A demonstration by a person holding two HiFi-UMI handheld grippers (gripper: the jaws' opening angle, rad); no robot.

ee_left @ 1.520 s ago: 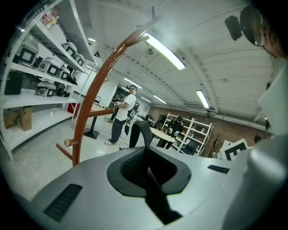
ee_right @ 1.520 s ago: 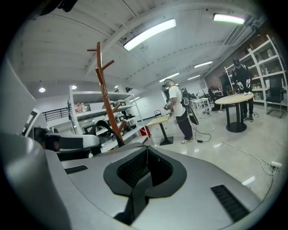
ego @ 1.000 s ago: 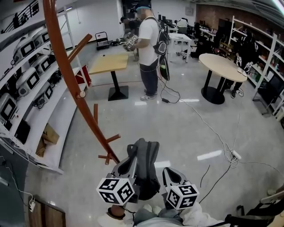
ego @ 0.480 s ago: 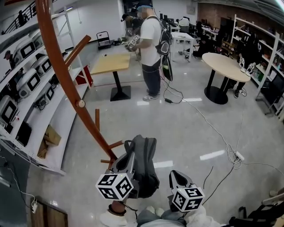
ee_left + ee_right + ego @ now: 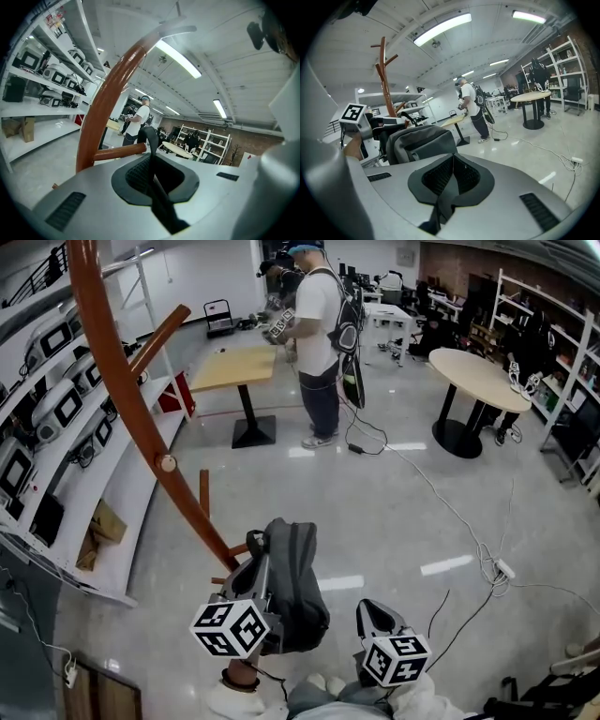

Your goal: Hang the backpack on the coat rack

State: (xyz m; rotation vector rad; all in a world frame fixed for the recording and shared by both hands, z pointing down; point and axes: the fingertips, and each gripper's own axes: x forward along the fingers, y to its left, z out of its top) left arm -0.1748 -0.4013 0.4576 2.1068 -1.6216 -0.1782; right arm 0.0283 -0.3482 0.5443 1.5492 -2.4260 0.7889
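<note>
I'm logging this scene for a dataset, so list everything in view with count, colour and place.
backpack: one, grey, held up beside the coat rack's base
coat rack: one, red-brown wood, left foreground
square table: one, light wood top, behind the rack
round table: one, beige, right
person: one, white shirt, by the square table
shelves: one run, white, along the left wall
power strip: one, white, floor at right
left gripper: one, shut on the backpack's strap
right gripper: one, shut, empty, right of the backpack
</note>
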